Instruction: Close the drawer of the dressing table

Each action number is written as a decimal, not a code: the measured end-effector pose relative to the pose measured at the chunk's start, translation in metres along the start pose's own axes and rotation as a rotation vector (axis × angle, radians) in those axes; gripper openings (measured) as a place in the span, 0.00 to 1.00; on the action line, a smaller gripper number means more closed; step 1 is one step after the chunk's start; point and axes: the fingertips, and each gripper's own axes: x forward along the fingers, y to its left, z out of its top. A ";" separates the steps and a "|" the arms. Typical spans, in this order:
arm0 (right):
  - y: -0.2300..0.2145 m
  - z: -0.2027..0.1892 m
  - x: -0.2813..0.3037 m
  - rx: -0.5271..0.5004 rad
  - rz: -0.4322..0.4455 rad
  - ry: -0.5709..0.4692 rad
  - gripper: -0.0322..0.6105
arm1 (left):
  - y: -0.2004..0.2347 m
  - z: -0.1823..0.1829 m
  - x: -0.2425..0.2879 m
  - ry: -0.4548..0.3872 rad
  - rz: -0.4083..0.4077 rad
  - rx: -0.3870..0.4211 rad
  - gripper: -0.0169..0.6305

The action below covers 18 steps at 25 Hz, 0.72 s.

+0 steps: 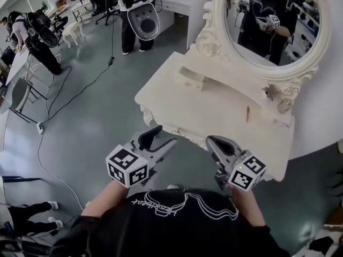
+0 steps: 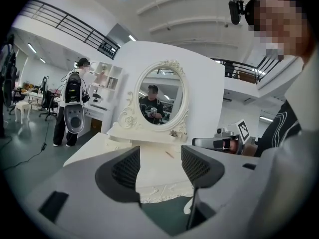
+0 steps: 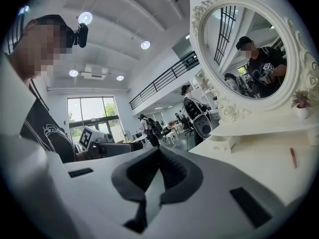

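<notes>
The white dressing table [image 1: 214,108] with its oval mirror [image 1: 273,20] stands just ahead of me. Its carved front with the drawer [image 1: 179,128] faces me; how far the drawer stands out I cannot tell. My left gripper [image 1: 163,138] hovers right before that front, open, with nothing between its fingers; its own view shows the carved front [image 2: 164,190] through the left gripper's gap [image 2: 159,166]. My right gripper [image 1: 213,142] sits beside it by the table's front edge. In its own view the right gripper [image 3: 158,156] has its pads meeting, holding nothing.
A red pencil [image 1: 247,113] lies on the tabletop near a small potted plant [image 1: 271,91]. A little raised drawer box [image 1: 190,78] sits at the table's back left. A person with gear [image 1: 136,15] stands behind the table. Cables [image 1: 48,143] trail over the grey floor at the left.
</notes>
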 end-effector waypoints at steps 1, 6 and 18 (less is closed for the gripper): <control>-0.006 0.000 0.001 -0.001 -0.004 0.005 0.05 | 0.004 -0.001 0.006 0.006 0.008 0.011 0.41; -0.028 0.008 0.007 -0.024 -0.026 0.007 0.05 | 0.017 0.002 0.028 0.017 0.017 0.022 0.41; -0.074 0.010 0.021 -0.041 -0.083 0.050 0.05 | 0.069 -0.009 0.084 0.058 0.054 -0.027 0.41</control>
